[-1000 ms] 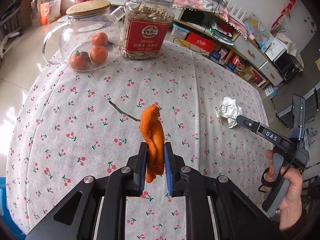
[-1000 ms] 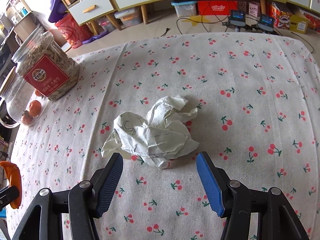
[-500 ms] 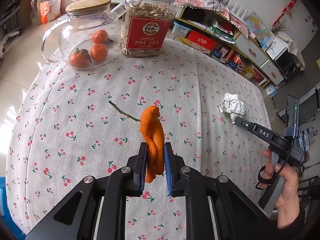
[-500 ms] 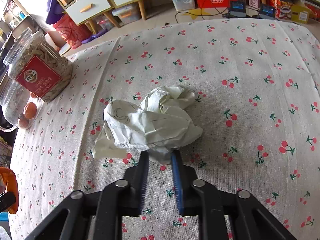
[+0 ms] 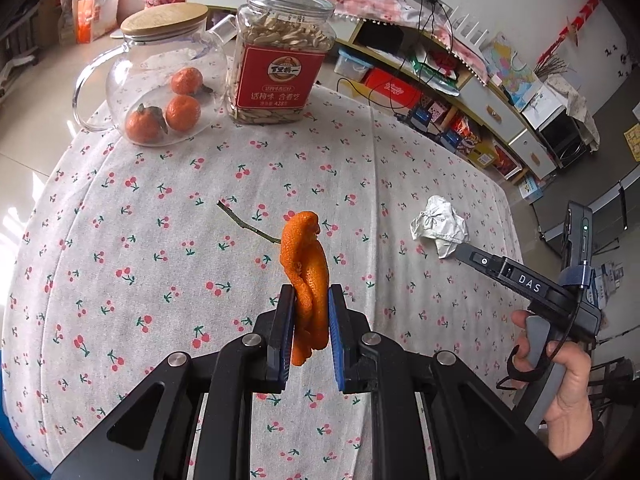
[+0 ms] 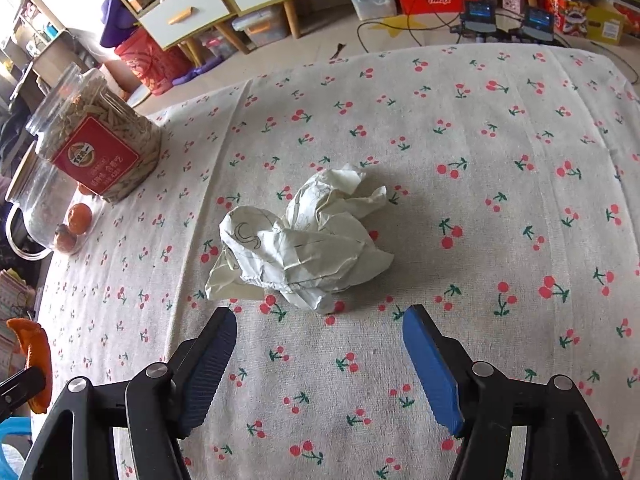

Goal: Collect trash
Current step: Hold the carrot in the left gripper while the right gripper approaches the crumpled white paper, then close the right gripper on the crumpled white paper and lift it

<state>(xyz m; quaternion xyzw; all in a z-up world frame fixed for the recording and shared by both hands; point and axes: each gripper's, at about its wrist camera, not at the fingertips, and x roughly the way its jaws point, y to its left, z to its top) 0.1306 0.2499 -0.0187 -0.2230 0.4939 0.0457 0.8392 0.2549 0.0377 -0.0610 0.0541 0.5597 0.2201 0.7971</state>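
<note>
My left gripper (image 5: 309,300) is shut on an orange peel (image 5: 305,256) and holds it above the cherry-print tablecloth (image 5: 160,208). The peel also shows at the left edge of the right wrist view (image 6: 34,356). A crumpled white paper ball (image 6: 304,244) lies on the cloth just ahead of my right gripper (image 6: 318,320), which is open and empty, jaws wide, the paper beyond the fingertips. The paper also shows in the left wrist view (image 5: 438,228), right at the tip of the right gripper (image 5: 464,249). A thin brown twig (image 5: 248,226) lies on the cloth behind the peel.
A glass pitcher with tangerines (image 5: 160,92) and a jar of seeds (image 5: 280,60) stand at the table's far left corner; the jar also shows in the right wrist view (image 6: 96,136). Shelves and cabinets (image 5: 480,92) with clutter line the floor beyond the table edge.
My right gripper was open, shut on the paper ball's near edge half a second ago, and is now open again with the paper back on the cloth. The left gripper still holds the peel.
</note>
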